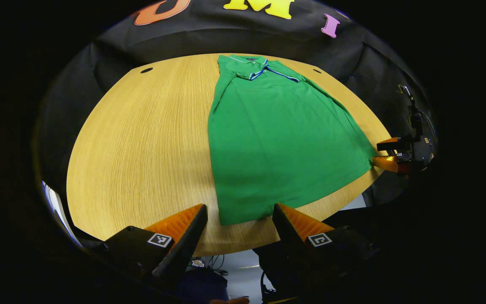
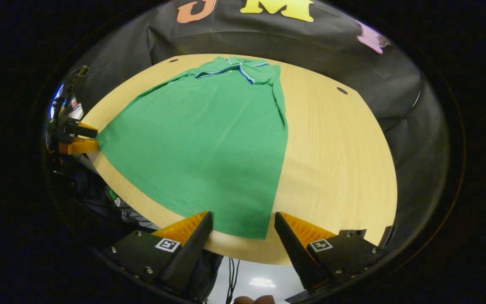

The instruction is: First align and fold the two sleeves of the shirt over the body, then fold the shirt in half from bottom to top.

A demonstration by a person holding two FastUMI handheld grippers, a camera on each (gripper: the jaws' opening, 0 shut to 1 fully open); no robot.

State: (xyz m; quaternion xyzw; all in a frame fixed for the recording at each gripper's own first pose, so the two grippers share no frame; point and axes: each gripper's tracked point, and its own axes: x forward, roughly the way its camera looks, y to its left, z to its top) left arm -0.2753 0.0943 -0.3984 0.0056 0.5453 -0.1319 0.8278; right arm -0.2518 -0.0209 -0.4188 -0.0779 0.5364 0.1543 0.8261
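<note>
The left tongs [image 1: 239, 211] stood wide open above the near edge of the wooden surface [image 1: 141, 139], with the bottom left corner of the green polo shirt [image 1: 276, 139] lying between the spread fingers, neither finger touching the cloth. The right tongs [image 2: 243, 219] were likewise wide open and held nothing, poised over the shirt's bottom right corner at the near edge of the surface [image 2: 336, 160]. The polo shirt [image 2: 209, 139] lay flat, front up, collar [image 1: 255, 67] toward the far wall and hem toward the person, with both sleeves already folded in over the body so the sides ran in straight lines. In the left gripper view the right tongs [image 1: 379, 153] appeared far off at the shirt's other hem corner, seemingly close to the fabric, though contact could not be made out there. In the right gripper view the left tongs [image 2: 95, 138] showed just beside the opposite corner.
</note>
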